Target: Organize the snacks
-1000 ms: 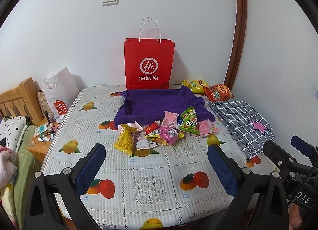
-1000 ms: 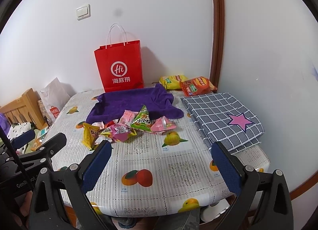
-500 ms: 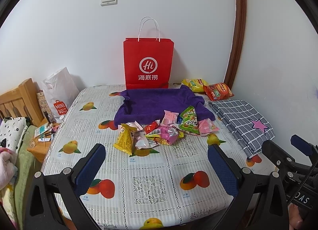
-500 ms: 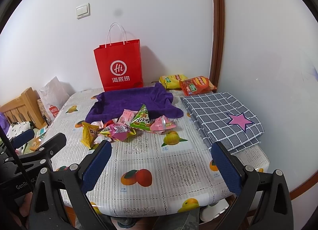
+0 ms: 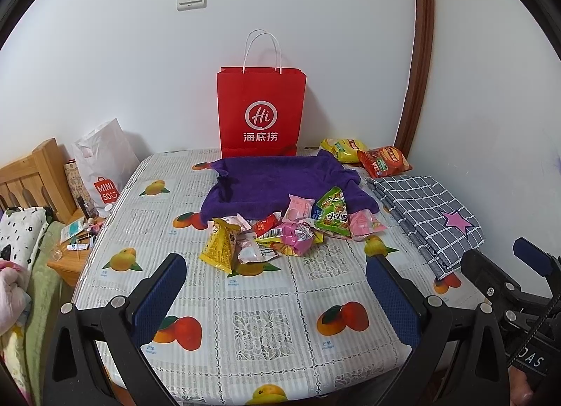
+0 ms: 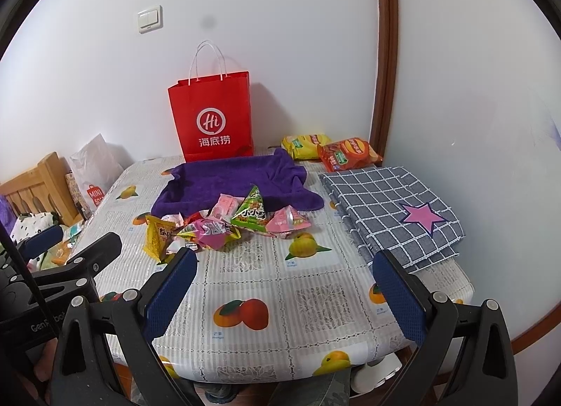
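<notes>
A pile of small snack packets [image 5: 291, 230] lies mid-table at the front edge of a purple cloth [image 5: 280, 178]; the pile also shows in the right wrist view [image 6: 224, 227]. It includes a yellow packet [image 5: 221, 244] and a green triangular packet [image 5: 331, 213]. Two larger bags, yellow [image 5: 342, 150] and red [image 5: 384, 160], lie at the back right. My left gripper [image 5: 277, 286] is open and empty above the near table edge. My right gripper [image 6: 285, 283] is open and empty, to the right of the left one.
A red paper bag [image 5: 261, 111] stands against the back wall. A folded grey checked cloth with a pink star [image 5: 431, 206] lies on the right of the table [image 5: 259, 329]. A white bag [image 5: 105, 167] and a wooden bed frame [image 5: 35, 174] are at the left.
Both grippers have eased slightly forward toward the table. Nothing on the table has moved.
</notes>
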`<state>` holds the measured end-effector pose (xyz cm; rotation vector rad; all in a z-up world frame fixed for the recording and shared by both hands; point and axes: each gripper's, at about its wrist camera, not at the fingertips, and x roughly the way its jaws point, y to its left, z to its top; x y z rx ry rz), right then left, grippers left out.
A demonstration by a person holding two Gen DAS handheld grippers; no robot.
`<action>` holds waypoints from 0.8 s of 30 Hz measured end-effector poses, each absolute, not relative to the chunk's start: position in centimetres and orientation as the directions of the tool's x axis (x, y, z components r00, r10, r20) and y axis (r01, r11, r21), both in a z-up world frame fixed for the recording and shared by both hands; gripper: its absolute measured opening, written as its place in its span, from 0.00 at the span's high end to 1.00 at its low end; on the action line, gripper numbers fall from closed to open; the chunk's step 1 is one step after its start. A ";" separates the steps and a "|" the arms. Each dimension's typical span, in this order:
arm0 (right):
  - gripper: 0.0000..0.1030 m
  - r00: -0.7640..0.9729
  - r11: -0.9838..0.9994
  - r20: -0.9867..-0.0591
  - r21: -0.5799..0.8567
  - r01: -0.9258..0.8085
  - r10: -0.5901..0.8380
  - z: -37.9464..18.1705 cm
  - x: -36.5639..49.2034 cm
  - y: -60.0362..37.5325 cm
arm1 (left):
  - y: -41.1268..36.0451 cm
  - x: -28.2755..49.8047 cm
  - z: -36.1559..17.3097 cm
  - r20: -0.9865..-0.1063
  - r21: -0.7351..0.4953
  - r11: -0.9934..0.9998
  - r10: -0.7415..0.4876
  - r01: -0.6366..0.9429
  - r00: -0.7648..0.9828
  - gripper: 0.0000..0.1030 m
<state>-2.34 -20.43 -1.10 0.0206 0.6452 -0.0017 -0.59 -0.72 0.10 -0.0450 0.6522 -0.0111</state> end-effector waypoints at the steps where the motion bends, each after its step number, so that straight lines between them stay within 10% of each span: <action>1: 0.03 0.800 1.000 -0.601 0.019 0.008 0.005 -1.1 -2.4 -20.4 | -0.7 -0.6 0.1 -0.606 -0.046 0.999 -0.026 -0.002 0.795 0.00; 24: 0.03 0.785 1.000 -0.620 0.012 -0.006 0.012 -3.6 -0.7 -19.2 | -0.3 2.0 -2.1 -0.640 -0.055 0.998 -0.041 0.008 0.767 0.00</action>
